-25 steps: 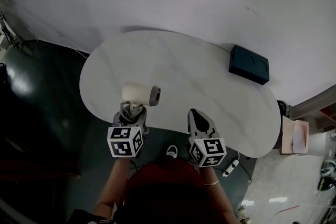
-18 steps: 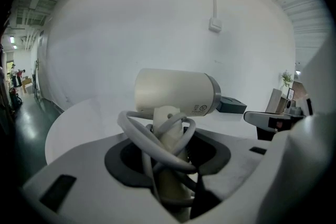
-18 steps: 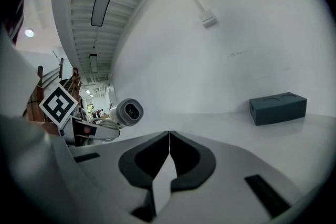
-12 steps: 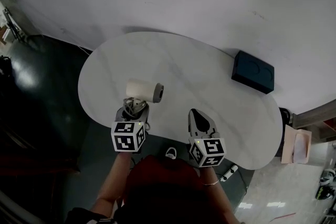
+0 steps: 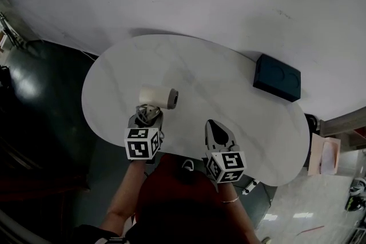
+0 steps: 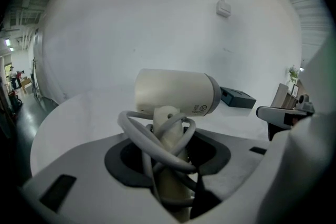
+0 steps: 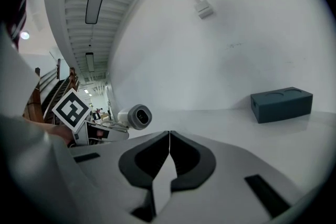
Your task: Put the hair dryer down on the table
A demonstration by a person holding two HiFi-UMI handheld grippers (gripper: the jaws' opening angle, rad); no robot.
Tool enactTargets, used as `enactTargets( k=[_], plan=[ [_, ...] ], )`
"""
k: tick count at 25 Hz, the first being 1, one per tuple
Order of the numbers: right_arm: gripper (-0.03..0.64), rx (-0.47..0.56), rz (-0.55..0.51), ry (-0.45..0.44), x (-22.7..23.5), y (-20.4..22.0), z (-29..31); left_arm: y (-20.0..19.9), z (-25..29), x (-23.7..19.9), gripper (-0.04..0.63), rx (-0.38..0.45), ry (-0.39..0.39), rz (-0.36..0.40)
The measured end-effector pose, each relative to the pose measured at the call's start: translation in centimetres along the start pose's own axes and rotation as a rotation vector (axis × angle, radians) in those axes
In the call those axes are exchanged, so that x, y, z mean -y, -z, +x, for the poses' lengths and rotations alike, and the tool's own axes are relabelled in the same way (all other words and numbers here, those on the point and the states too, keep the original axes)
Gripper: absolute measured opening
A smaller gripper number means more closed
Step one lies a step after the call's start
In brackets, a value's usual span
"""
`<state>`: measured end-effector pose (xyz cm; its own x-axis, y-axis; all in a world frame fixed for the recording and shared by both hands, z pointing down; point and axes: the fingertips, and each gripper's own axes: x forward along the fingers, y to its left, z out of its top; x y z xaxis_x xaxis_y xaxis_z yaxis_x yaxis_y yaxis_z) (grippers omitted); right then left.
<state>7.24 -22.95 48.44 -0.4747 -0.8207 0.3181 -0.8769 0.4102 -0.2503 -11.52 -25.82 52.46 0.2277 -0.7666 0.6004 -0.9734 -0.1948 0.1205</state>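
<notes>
Not much has changed in the last second: the left gripper (image 5: 147, 114) has crept a little further in over the near edge of the desk (image 5: 229, 94), carrying the hair dryer (image 5: 158, 96) with it, and the hold looks the same as before. Its fingers are clamped on the dryer's handle (image 6: 169, 128), with the grey cord (image 6: 137, 131) looped in a loose tangle round the handle. The cream barrel lies crosswise in front of the gripper, nozzle pointing towards the person's right. From the right gripper view the dryer seems to hang just clear of the surface over the near left part of the desk, though I cannot be sure of the gap.

The right gripper (image 5: 217, 133) waits beside it at the desk's near edge, fingers pressed together with nothing between them. A dark blue box (image 5: 277, 78) sits well apart at the far right.

So the dryer is now over the desk but not set down. I'd say lowering and letting go remain.
</notes>
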Motion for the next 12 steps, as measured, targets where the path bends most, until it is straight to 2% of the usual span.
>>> enactTargets(
  k=[12],
  plan=[
    [0.015, -0.048, 0.017, 0.049, 0.5, -0.1, 4.1, -0.6, 5.5, -1.8, 0.206, -0.091, 0.027, 0.004]
  ],
)
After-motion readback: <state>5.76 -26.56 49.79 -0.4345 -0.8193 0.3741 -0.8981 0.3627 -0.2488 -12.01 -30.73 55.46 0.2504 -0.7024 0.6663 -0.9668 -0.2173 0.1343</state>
